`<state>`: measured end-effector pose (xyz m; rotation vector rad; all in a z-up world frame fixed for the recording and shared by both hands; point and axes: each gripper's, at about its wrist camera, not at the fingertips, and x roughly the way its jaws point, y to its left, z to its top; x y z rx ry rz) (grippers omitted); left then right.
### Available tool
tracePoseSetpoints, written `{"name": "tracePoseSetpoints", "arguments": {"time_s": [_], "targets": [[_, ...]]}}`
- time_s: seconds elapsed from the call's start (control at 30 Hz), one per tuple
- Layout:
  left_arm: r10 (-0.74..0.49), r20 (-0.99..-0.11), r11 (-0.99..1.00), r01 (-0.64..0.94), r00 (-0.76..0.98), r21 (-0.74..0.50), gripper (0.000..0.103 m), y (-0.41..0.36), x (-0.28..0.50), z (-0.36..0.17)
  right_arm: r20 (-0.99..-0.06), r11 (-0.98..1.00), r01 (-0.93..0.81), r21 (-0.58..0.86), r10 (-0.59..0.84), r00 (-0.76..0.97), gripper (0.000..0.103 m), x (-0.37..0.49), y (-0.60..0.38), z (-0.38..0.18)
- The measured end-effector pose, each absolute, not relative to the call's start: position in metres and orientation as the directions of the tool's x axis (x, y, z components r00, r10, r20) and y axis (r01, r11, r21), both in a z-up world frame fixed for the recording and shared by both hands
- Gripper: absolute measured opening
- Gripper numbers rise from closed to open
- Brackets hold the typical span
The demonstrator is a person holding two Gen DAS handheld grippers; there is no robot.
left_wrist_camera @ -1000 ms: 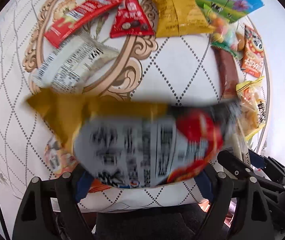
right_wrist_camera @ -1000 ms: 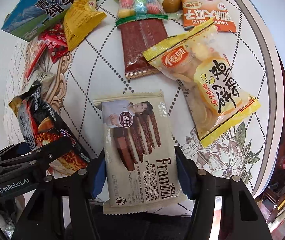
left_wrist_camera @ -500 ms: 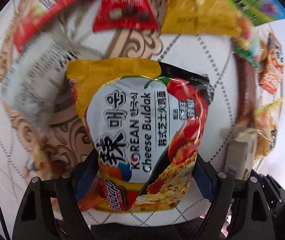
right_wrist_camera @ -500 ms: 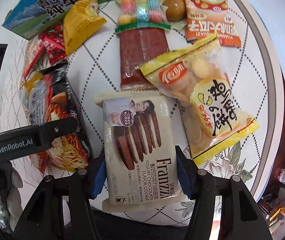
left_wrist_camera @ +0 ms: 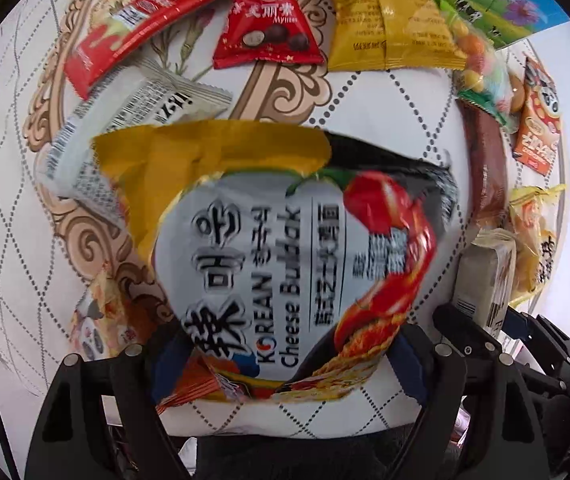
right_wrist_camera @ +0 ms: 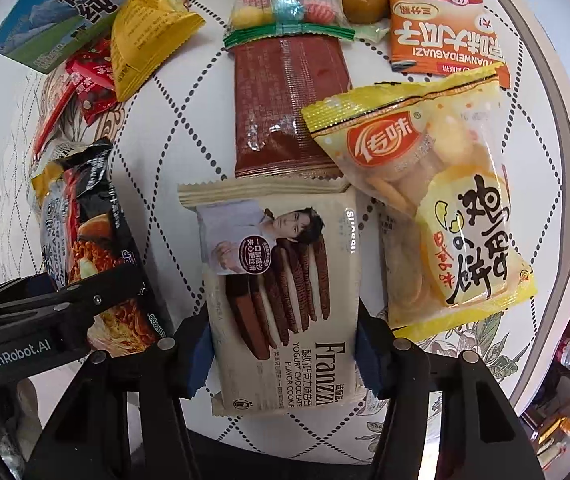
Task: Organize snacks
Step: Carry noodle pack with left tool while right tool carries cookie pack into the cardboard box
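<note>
The cookie pack (right_wrist_camera: pixel 285 296) lies between the noodle packet (right_wrist_camera: pixel 89 240) and biscuit bag (right_wrist_camera: pixel 437 208).

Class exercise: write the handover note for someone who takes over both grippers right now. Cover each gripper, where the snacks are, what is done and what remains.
Left gripper: shut on the Korean Cheese Buldak noodle pack, held above the table.
Right gripper: shut on the Franzzi cookie pack.
Other snacks lie loose along the far side: milk carton, yellow packet, red chocolate pouch, candy bag, orange melon-seed packet, egg biscuit bag.
Done: two packs gripped. Left: place both, then sort the rest.
</note>
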<state>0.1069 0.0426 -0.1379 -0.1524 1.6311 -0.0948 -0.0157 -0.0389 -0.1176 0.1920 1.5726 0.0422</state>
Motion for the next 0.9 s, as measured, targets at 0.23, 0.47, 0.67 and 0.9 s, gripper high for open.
{"name": "tracePoseSetpoints", "arguments": {"time_s": [0.23, 0.47, 0.67, 0.9], "targets": [[-0.19, -0.982, 0.981, -0.046, -0.014, -0.19, 0.085, 0.049, 0.092, -0.078, -0.972, 0.967, 0.101, 0.234, 0.231, 0.035, 0.061, -0.009, -0.053, -0.087], [-0.263, -0.96, 0.963, -0.035, 0.095, -0.267, 0.085, 0.057, 0.108, 0.005, -0.941, 0.947, 0.057, 0.316, 0.305, 0.148, 0.061, 0.01, -0.064, -0.022], [-0.317, -0.923, 0.946, 0.011, 0.22, -0.323, 0.085, 0.077, 0.179, 0.093, -0.883, 0.923, 0.019, 0.385, 0.362, 0.297, 0.061, 0.051, -0.083, 0.052], [-0.289, -0.917, 0.956, 0.038, 0.275, -0.29, 0.085, 0.068, 0.312, 0.089, -0.832, 0.933, -0.027, 0.358, 0.332, 0.444, 0.061, 0.15, -0.1, 0.094]]}}
